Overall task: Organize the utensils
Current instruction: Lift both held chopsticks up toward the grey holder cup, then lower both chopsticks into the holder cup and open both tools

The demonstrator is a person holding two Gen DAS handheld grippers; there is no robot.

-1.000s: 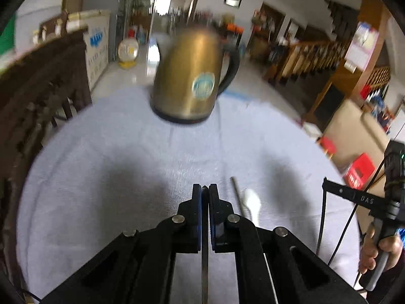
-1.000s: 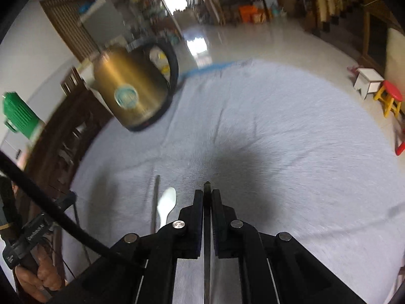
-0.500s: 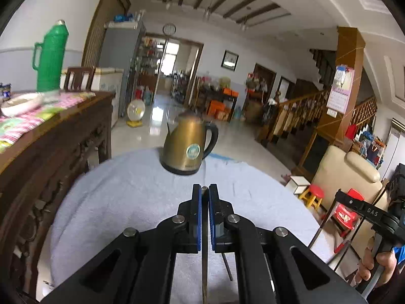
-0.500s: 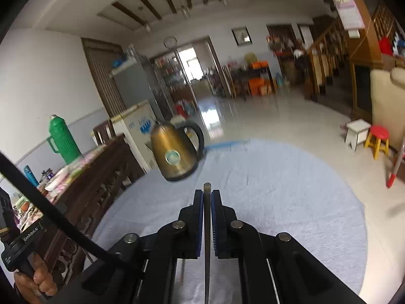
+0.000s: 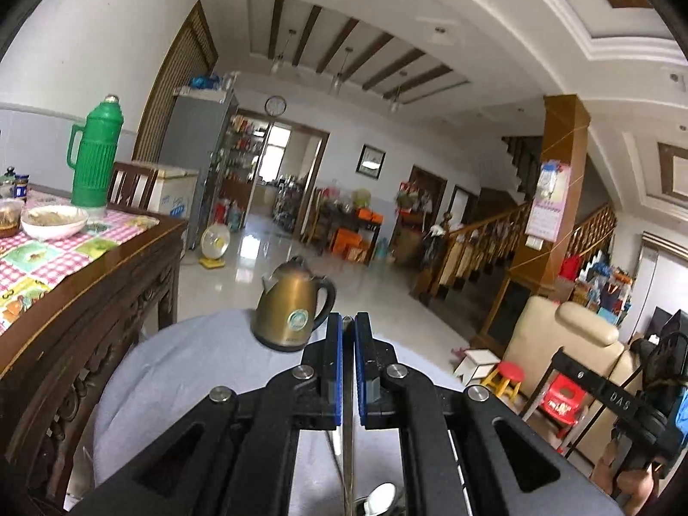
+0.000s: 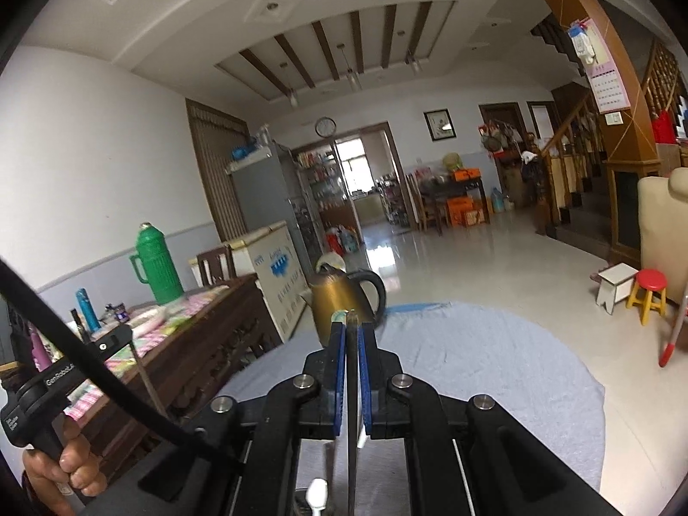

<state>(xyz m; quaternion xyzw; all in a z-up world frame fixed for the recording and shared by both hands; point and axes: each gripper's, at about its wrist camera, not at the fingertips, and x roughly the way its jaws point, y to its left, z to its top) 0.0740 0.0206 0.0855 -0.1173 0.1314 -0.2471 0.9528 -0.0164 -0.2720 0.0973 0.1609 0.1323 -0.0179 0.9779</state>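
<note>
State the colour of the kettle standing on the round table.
Brassy gold with a black handle; the kettle shows best in the left wrist view.

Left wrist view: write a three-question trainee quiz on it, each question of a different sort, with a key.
1. True or false: the kettle lies on its side on the grey cloth.
2. The flask on the wooden table is: A red, B green, C white.
3. Is the left gripper open or shut?
Key: 1 false, it stands upright; 2 B; 3 shut.
</note>
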